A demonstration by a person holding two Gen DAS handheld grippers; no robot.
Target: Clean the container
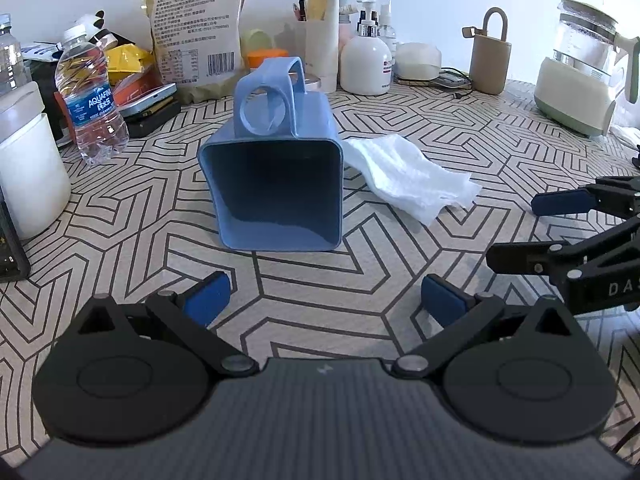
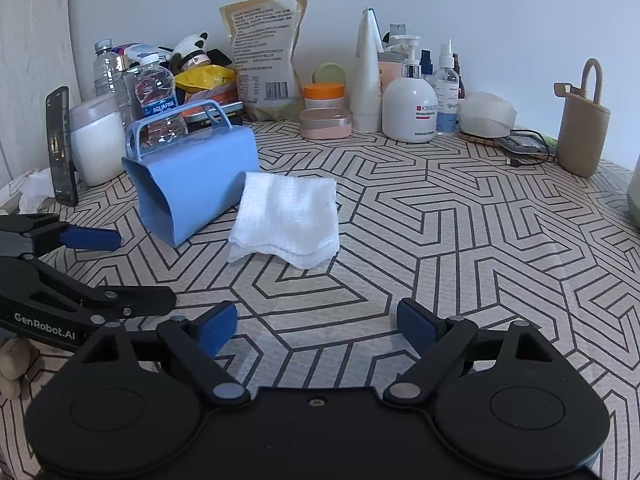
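Observation:
A blue plastic container (image 1: 276, 184) with a handle lies on its side on the patterned tablecloth, its open mouth facing my left gripper. It also shows in the right wrist view (image 2: 192, 180). A white folded cloth (image 1: 408, 178) lies right beside it, touching its side, and shows in the right wrist view (image 2: 288, 216). My left gripper (image 1: 324, 304) is open and empty, a short way in front of the container's mouth. My right gripper (image 2: 316, 326) is open and empty, in front of the cloth. Each gripper shows at the edge of the other's view.
Along the back wall stand a water bottle (image 1: 90, 96), a food pouch (image 1: 196, 24), a white pump bottle (image 1: 366, 62), a beige flask (image 1: 490, 56) and a kettle (image 1: 580, 68). A white jar (image 1: 30, 168) stands at the left, and a phone (image 2: 60, 148) leans upright.

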